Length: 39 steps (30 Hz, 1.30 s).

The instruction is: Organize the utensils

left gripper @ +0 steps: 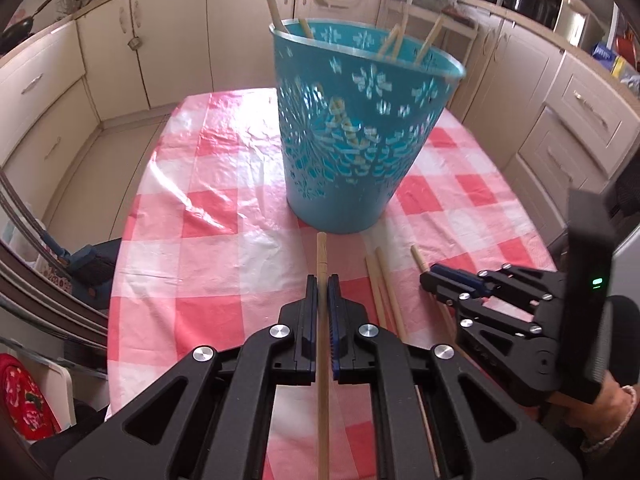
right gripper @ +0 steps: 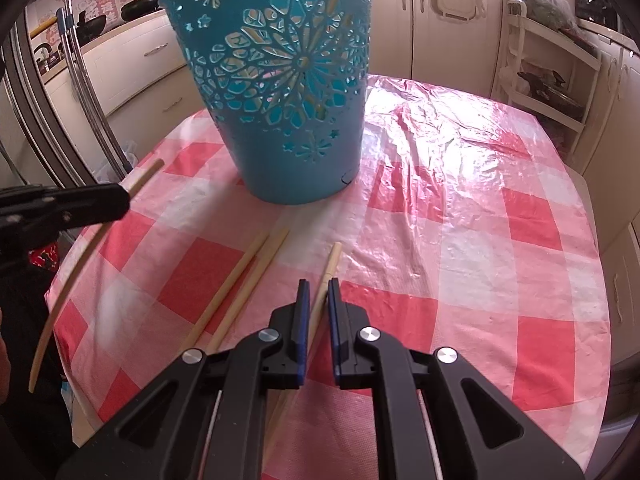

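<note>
The left gripper [left gripper: 322, 280] clamps a light, stiff wooden chopstick [left gripper: 321, 256] near its upper end, while the right gripper [right gripper: 319, 285] straddles another chopstick [right gripper: 331, 260], jaws not quite closed

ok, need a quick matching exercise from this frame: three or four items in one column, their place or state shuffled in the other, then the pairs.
Column 1
1. teal basket
2. left gripper
3. right gripper
4. pair of chopsticks

Column 2
A. lying side by side on the checked tablecloth, ungripped
B. standing upright, chopsticks poking out the top
C. shut on a chopstick, lifted off the table
D. fingers straddling a chopstick on the table, a gap still showing

Pairs: 1-B, 2-C, 3-D, 4-A
</note>
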{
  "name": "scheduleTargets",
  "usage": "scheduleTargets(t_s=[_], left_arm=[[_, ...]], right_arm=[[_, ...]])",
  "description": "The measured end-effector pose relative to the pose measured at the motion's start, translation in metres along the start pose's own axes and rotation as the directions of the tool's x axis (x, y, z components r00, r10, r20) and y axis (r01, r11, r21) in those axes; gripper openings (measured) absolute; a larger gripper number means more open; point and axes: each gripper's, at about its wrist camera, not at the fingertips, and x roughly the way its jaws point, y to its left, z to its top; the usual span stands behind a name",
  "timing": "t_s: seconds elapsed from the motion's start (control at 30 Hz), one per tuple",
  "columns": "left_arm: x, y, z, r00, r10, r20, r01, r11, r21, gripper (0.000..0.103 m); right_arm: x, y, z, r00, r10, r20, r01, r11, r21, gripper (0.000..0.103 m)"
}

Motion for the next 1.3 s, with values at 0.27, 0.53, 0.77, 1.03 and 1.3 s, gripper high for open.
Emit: scheduleTargets(t_s=[0.27, 0.53, 0.77, 1.03, 1.3], left_arm=[[-0.049, 0.009, 0.013, 0.993, -0.063, 0.104, 0.068, 0.997, -0.044, 0.005], [-0.1, 0.007, 0.032, 0.97, -0.111, 0.216, 0.125, 0.991, -0.053, 0.005], [-0.134, 0.011, 0.051, 0.947, -0.128, 0.295, 0.154, 0.986, -0.067, 0.005], [-0.158, 0.018, 0.072, 0.925, -0.127, 0.358, 0.17, 0.981, -0.09, 0.005], [-0.171, 0.026, 0.092, 0.904, -0.129, 0.407, 0.189, 0.975, -0.112, 0.005]], right_arm=[[-0.001, 0.001, -0.001, 1.0, -0.004, 0.01, 0.004, 1.0, -0.009, 0.01], [-0.002, 0.001, -0.002, 1.0, -0.008, 0.013, 0.008, 1.0, -0.02, 0.011], [-0.003, 0.002, -0.002, 1.0, -0.012, 0.014, 0.013, 1.0, -0.024, 0.011], [-0.003, 0.002, -0.002, 1.0, -0.009, 0.018, 0.01, 0.999, -0.033, 0.011], [-0.004, 0.007, -0.002, 1.0, -0.023, 0.021, 0.025, 0.997, -0.069, 0.018]])
